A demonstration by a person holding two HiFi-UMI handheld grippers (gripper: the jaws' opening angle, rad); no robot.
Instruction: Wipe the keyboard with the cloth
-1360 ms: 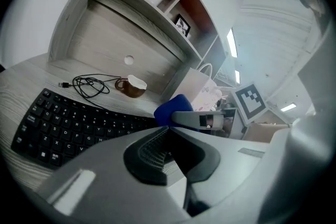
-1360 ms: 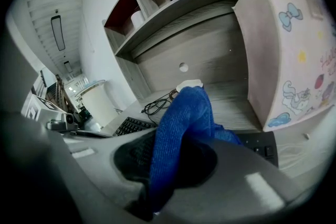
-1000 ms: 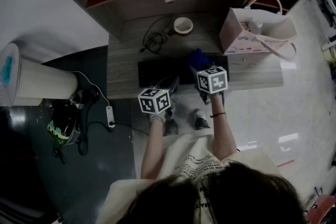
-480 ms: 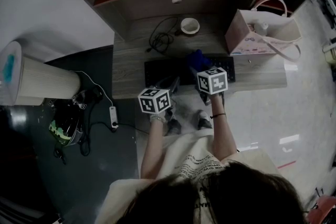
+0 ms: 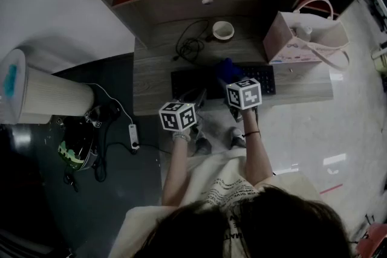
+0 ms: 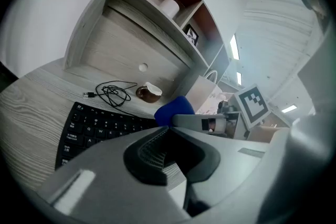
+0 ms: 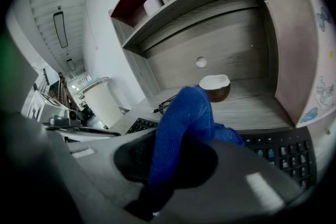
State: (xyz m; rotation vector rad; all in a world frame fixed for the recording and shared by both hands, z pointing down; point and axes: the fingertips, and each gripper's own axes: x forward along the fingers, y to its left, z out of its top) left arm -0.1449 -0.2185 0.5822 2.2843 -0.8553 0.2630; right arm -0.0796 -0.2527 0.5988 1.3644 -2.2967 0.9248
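The right gripper (image 5: 234, 80) squeezes the soft blue cloth (image 5: 227, 67), resting mid-frame on the long black plastic keyboard (image 5: 192, 77), which stretches left to right under it; the left gripper (image 5: 195, 96), pinched closed on nothing, sits by its lower-left edge.

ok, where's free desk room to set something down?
There is bare desk left of the keyboard, out to the desk's left edge, and a strip between the bowl and the bag. It is crowded at the cable coil behind the keyboard's left half and at the cloth over its middle.
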